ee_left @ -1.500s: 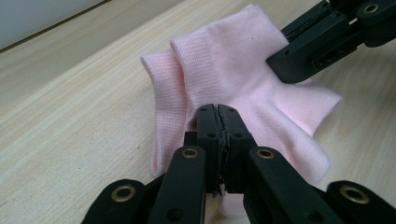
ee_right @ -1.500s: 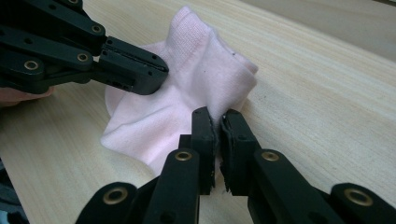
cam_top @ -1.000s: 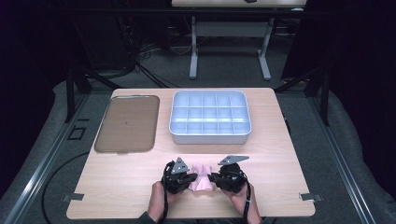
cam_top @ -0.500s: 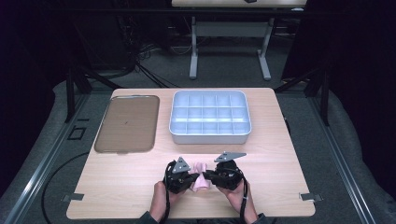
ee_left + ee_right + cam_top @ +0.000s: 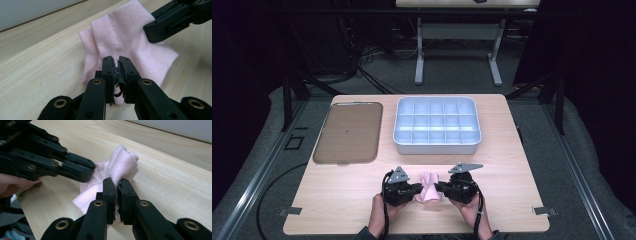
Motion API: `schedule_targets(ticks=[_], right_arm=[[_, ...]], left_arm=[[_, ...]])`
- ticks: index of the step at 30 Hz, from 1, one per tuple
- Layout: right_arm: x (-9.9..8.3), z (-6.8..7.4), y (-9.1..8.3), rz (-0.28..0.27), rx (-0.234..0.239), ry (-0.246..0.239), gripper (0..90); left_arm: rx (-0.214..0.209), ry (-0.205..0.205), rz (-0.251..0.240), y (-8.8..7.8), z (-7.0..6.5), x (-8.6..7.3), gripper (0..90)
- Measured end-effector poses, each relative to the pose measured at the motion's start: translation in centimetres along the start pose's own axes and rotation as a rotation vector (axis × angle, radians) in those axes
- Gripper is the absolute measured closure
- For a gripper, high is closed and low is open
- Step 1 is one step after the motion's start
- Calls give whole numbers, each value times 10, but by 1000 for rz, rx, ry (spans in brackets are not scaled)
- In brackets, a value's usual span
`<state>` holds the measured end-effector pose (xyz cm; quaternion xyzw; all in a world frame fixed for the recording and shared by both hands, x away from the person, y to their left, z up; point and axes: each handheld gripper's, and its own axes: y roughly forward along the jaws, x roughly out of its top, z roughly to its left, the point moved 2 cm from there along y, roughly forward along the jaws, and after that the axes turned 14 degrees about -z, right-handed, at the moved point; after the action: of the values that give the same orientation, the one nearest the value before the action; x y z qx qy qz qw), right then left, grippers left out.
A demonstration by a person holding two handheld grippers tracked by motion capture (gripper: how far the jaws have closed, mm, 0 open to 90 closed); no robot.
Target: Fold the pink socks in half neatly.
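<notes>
1. Pink sock (image 5: 428, 186) lies on the table (image 5: 512, 200) near its front edge, between both grippers.
2. Left gripper (image 5: 117, 65): jaws narrow, just been easing apart, sock fabric between them.
3. Right gripper (image 5: 116, 185): clamped on the sock.
4. Compartment tray (image 5: 437, 125) and brown lid (image 5: 348, 132) stand well behind, unobstructing.

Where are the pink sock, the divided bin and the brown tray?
pink sock (image 5: 428, 186), high view, its bunched middle.
divided bin (image 5: 437, 147), high view, its near wall.
brown tray (image 5: 348, 131), high view, its flat bottom.
</notes>
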<state>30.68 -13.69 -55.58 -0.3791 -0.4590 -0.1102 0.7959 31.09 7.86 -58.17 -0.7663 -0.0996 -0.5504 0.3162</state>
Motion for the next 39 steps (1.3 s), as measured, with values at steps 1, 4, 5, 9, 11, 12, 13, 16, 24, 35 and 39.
schedule_targets(ticks=[1, 4, 5, 9, 11, 12, 13, 16, 24, 35, 39], right_arm=[[0, -1, -1, -5, -4, -9, 851], [-1, -1, -2, 0, -12, -6, 850], [-1, -1, -2, -1, -10, -8, 850], [0, 0, -2, -4, 1, -8, 850], [0, 1, 0, -13, 10, -11, 850], [1, 1, 1, -15, 17, -12, 850], [1, 2, 2, -18, 26, -9, 850], [3, 4, 6, -27, 49, -13, 850], [8, 11, 22, -41, 84, -31, 849], [10, 13, 40, 40, 69, -46, 846], [10, 12, 43, 55, 69, -36, 845]], left_arm=[[6, -3, -4, -1, -1, 0, 826], [14, 8, 6, 1, -2, -3, 824], [13, 11, 10, 3, -2, -4, 823], [11, 24, 35, 11, -3, -6, 829], [16, 31, 52, 14, -3, -8, 844], [15, 33, 56, 16, -3, -8, 850], [15, 37, 57, 16, -2, -9, 856], [13, 30, 55, 17, -1, -9, 860], [3, 30, 62, 18, 0, -11, 866], [-23, 21, 66, 19, 3, -11, 866], [-33, 2, 63, 18, 5, -12, 865]])
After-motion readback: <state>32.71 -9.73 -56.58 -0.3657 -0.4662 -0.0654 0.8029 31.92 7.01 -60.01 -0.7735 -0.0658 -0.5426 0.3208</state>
